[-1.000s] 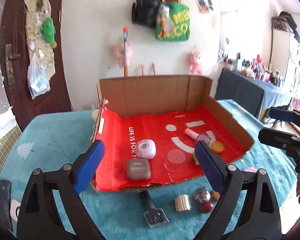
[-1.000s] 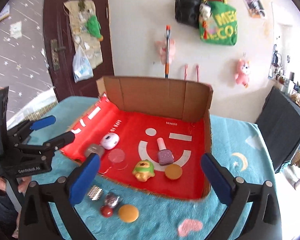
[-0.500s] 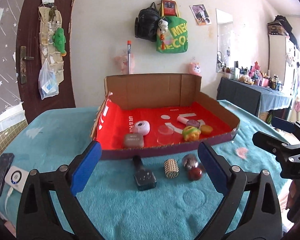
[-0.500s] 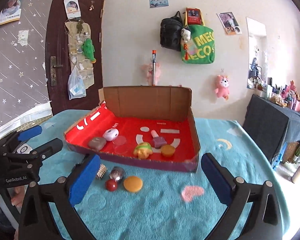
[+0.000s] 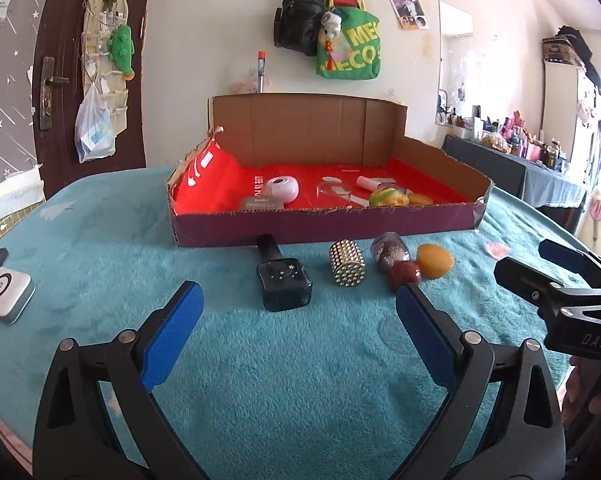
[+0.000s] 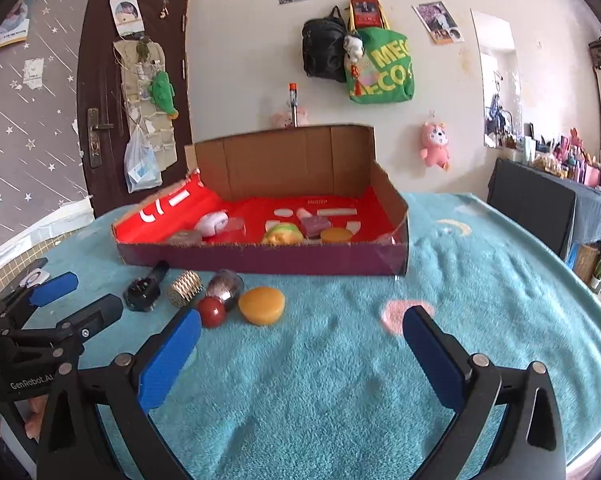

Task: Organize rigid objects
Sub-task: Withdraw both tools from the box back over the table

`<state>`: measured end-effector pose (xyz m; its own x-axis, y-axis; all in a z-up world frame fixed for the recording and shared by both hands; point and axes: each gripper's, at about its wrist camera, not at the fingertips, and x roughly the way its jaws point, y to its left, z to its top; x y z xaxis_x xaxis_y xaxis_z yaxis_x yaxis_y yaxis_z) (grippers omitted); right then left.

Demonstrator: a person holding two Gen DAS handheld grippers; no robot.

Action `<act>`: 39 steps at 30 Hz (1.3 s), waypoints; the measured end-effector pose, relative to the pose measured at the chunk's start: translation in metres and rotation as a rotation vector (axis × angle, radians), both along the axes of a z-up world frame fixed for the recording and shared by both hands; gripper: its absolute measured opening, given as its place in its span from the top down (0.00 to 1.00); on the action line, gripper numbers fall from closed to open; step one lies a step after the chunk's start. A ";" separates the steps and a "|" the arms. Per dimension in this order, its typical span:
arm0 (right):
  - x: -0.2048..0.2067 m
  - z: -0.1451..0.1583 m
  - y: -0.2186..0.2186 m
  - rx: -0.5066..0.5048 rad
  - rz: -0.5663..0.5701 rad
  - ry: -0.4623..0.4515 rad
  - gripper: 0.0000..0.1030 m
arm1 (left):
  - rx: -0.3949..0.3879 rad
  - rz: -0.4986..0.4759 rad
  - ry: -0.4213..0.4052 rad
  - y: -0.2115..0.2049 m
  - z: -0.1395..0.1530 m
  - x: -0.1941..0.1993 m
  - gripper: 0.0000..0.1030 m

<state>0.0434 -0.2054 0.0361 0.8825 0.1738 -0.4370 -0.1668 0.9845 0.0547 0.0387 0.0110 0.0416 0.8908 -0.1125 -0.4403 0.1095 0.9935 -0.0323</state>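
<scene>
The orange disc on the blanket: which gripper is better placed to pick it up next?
Probably the right gripper: open and empty, the orange disc lies just ahead of it. The left gripper, also open, faces the dark bottle instead.

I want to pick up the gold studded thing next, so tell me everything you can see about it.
The gold studded cylinder is short, with rows of small raised studs covering its shiny, metal-looking side. In the left wrist view it seems to stand upright on the teal cloth, just in front of the cardboard box. The dark bottle lies to its left, the silvery capsule to its right. It appears to touch neither, and no gripper holds it.
</scene>
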 end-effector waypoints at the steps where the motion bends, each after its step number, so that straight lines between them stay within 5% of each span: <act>1: 0.002 -0.004 0.000 -0.012 -0.016 0.007 0.00 | -0.001 0.004 0.002 0.001 -0.002 0.000 0.04; 27: 0.006 -0.016 -0.001 -0.015 -0.034 0.006 0.00 | -0.009 0.011 0.051 0.003 -0.005 0.007 0.04; 39: 0.027 -0.006 0.000 0.002 0.011 0.125 0.00 | -0.037 -0.005 0.233 0.009 -0.002 0.037 0.04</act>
<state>0.0707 -0.2053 0.0303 0.8193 0.1839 -0.5430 -0.1694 0.9825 0.0772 0.0760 0.0196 0.0391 0.7652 -0.1366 -0.6291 0.0995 0.9906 -0.0941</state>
